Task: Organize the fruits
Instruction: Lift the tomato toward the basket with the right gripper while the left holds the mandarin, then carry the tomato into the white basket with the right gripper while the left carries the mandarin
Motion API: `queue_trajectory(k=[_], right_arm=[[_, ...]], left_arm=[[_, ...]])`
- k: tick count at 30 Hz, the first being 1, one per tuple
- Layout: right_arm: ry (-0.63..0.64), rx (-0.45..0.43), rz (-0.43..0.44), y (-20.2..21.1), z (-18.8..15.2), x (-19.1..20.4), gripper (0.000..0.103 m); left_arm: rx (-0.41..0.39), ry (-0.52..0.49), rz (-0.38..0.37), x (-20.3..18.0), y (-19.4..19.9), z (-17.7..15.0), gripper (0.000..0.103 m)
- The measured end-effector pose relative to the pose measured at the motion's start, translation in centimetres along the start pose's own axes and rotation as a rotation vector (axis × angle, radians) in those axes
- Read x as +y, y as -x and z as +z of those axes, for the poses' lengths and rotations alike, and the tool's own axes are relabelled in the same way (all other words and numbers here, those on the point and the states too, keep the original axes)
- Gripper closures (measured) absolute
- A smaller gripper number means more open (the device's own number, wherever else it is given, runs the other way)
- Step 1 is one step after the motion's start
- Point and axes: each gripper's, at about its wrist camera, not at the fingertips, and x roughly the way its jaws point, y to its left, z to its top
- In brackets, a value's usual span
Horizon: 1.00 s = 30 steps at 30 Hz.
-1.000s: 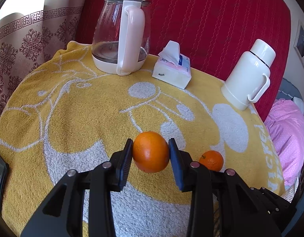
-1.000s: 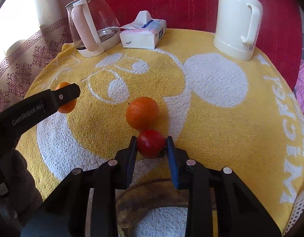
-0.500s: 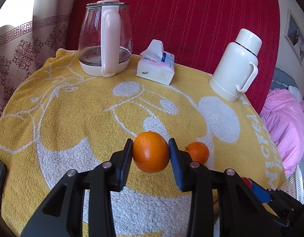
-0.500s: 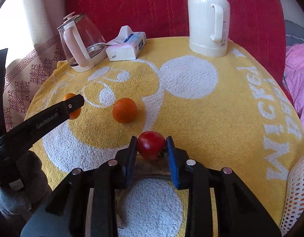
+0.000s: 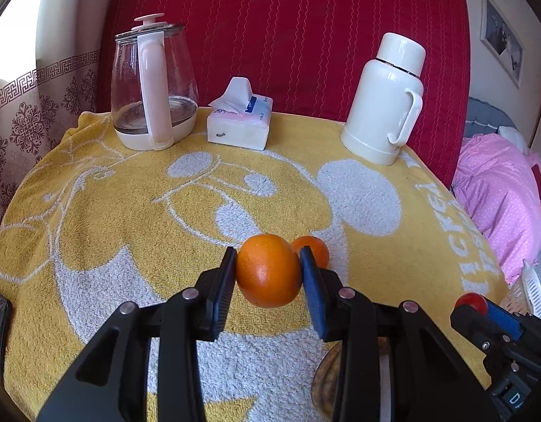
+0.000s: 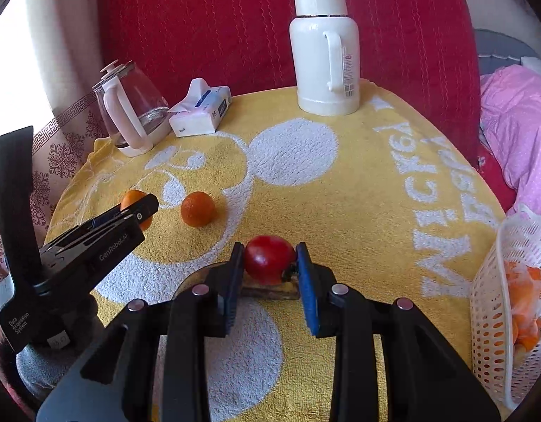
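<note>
My left gripper (image 5: 267,274) is shut on a large orange (image 5: 268,275) and holds it above the yellow towel (image 5: 105,211). A smaller orange (image 5: 314,248) lies on the towel just behind it, also in the right wrist view (image 6: 197,208). My right gripper (image 6: 270,263) is shut on a red fruit (image 6: 268,259), held over a brown round dish (image 6: 270,290). The left gripper with its orange (image 6: 135,207) shows at the left of the right wrist view. The right gripper's tip with the red fruit (image 5: 470,303) shows at the lower right of the left wrist view.
A glass kettle (image 5: 152,84), a tissue pack (image 5: 239,119) and a white thermos (image 5: 386,98) stand along the back of the table. A white perforated basket (image 6: 509,302) with orange fruit stands at the right edge. Pink bedding (image 6: 516,119) lies beyond.
Both grippers pulled back and turned right with their fruits. The loose orange now sits partly behind the left gripper's right finger. The white basket came into the right wrist view.
</note>
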Motion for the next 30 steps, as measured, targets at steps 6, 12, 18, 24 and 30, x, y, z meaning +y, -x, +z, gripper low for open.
queue_trajectory(k=[6, 12, 18, 24, 30], right_arm=[[-0.040, -0.033, -0.025, 2.2, -0.5, -1.7, 0.072], [-0.087, -0.075, -0.077, 5.0, -1.1, -4.3, 0.072], [-0.155, -0.102, -0.163, 7.9, -2.4, -8.3, 0.072], [-0.256, -0.110, -0.231, 10.2, -3.9, -12.8, 0.072], [-0.348, -0.111, -0.249, 11.4, -5.1, -15.8, 0.072]], left_arm=[[-0.007, -0.032, -0.013, -1.1, 0.4, -0.4, 0.066], [-0.007, -0.045, -0.021, -1.5, 0.5, -0.6, 0.066], [-0.004, -0.046, -0.021, -1.6, 0.5, -0.7, 0.066], [-0.003, -0.047, -0.022, -1.6, 0.4, -0.7, 0.066], [-0.004, -0.055, -0.021, -1.7, 0.5, -0.6, 0.066]])
